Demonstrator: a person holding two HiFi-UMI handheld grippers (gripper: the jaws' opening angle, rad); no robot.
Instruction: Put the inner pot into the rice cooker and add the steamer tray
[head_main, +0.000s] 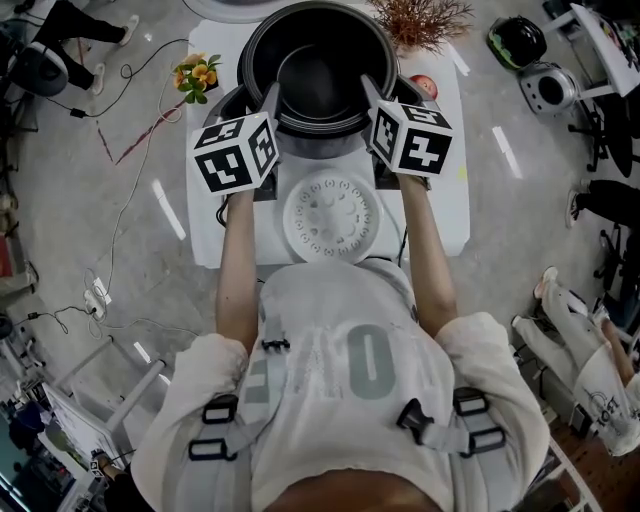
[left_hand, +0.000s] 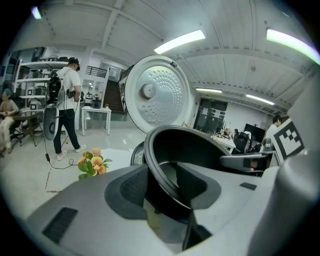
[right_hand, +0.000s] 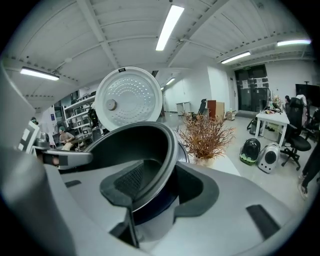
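The black inner pot (head_main: 318, 65) hangs over the opening of the rice cooker (head_main: 232, 106) at the far end of the white table (head_main: 205, 215). My left gripper (head_main: 272, 96) is shut on the pot's left rim (left_hand: 162, 172). My right gripper (head_main: 368, 88) is shut on its right rim (right_hand: 167, 165). In both gripper views the rim sits between the dark pads, and the cooker's round white lid (left_hand: 157, 95) (right_hand: 129, 100) stands open behind the pot. The white perforated steamer tray (head_main: 331, 218) lies flat on the table, nearer to me than the cooker. How deep the pot sits in the cooker is hidden.
Orange flowers (head_main: 197, 75) stand left of the cooker and a dried brown plant (head_main: 420, 18) at the back right, with a small red thing (head_main: 424, 85) beside it. Helmet-like shells (head_main: 545, 88) and cables lie on the floor. A person (left_hand: 67, 107) stands far off.
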